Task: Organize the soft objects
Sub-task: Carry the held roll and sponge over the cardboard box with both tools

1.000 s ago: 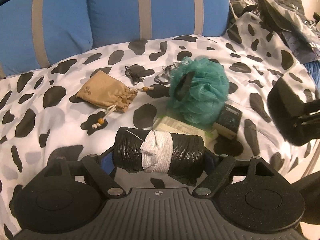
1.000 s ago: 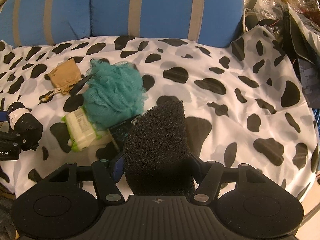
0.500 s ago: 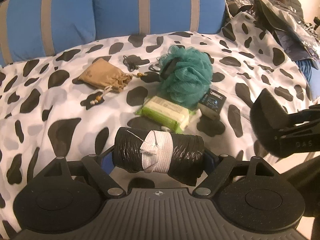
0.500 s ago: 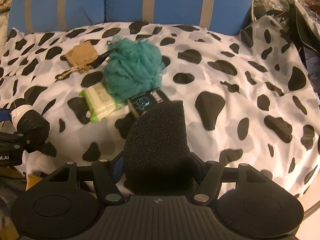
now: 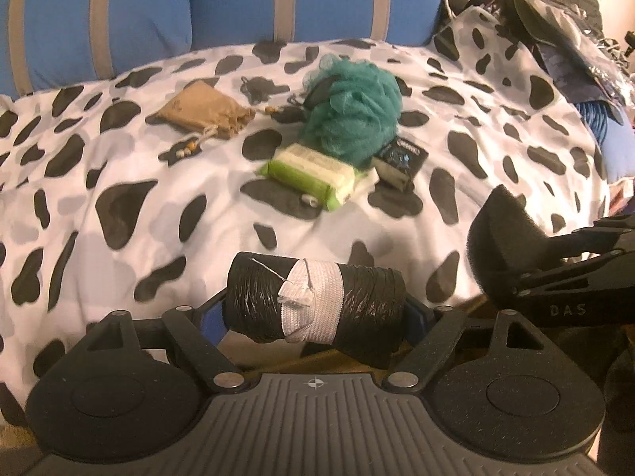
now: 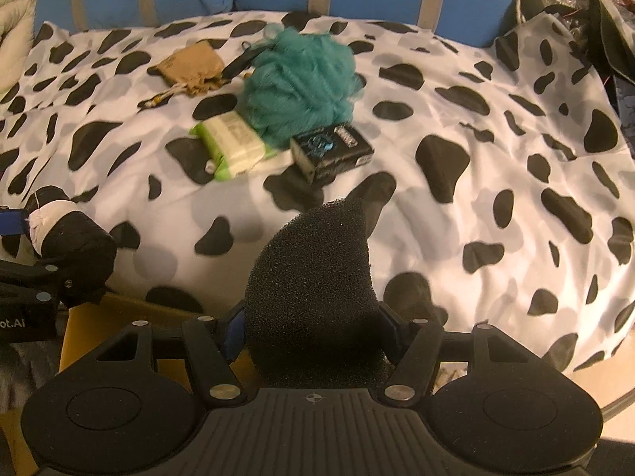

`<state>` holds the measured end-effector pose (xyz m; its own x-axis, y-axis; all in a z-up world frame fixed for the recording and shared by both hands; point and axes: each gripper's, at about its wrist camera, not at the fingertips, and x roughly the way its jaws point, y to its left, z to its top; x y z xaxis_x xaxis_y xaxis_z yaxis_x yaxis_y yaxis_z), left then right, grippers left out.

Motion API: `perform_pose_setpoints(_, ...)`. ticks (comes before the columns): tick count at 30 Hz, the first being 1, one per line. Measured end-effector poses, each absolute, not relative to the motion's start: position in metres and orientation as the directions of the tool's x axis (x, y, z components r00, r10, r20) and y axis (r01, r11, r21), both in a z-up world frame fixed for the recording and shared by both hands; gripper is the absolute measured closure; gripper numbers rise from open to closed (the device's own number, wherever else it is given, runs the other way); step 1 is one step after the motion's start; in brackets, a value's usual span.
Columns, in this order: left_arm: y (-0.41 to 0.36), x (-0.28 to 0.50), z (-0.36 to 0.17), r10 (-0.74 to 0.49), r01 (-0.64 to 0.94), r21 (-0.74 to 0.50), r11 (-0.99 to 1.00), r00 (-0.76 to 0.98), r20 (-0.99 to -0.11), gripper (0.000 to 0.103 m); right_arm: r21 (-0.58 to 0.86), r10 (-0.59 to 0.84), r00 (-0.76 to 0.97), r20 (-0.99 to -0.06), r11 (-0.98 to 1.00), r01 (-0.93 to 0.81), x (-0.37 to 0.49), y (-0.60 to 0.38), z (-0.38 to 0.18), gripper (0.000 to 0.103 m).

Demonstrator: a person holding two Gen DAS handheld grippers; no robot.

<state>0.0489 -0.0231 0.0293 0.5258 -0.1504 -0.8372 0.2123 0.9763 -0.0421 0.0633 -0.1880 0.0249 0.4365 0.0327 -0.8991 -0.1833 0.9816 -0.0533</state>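
Soft objects are split between the two grippers and the cow-print bedcover [image 5: 119, 214]. Clamped crosswise in the left gripper [image 5: 315, 303] is a black plastic roll [image 5: 357, 301] bound with a white elastic band [image 5: 313, 301]; the jaws press on its two ends, and it hangs over the near edge of the bedcover. The right gripper [image 6: 313, 317] pinches a black foam sponge [image 6: 313, 285] that stands upright between its fingers, its rounded tip rising past them, also just over the cover's near edge. In the left wrist view that sponge and gripper show at the right side; in the right wrist view the roll and its gripper show at the left, above a yellow-brown cardboard surface [image 6: 119, 313] below the bed's edge. Toward the middle of the bedcover lie four things in a loose cluster: a teal bath pouf [image 5: 353, 107], a green-and-white soft packet [image 5: 309, 172] touching its near side, a small black box [image 5: 401, 156] just beside the packet and against the pouf, and a tan drawstring pouch [image 5: 202, 113] with beaded cords apart to the left. Thin dark cords [image 5: 254, 89] lie on the cover behind the pouf. Blue cushions with grey stripes [image 5: 238, 4] line the far edge, and a heap of dark crumpled things [image 5: 555, 12] sits at the far right corner.
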Motion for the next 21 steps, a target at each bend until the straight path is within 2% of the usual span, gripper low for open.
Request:
perform_pose_setpoints(14,-0.027,0.029,0.013,-0.138,0.185,-0.066,0.980,0.407,-0.903,0.021,-0.036,0.050,0.355,-0.933,0.972,-0.231,0.039,-0.175,0.013,0.035)
perform_pose_setpoints(21,-0.022,0.028,0.000,-0.157,0.149,-0.115,0.982,0.314,-0.936,0.021,0.004,0.073,0.269,-0.960,0.969,-0.248,0.034,-0.173,0.002,0.035)
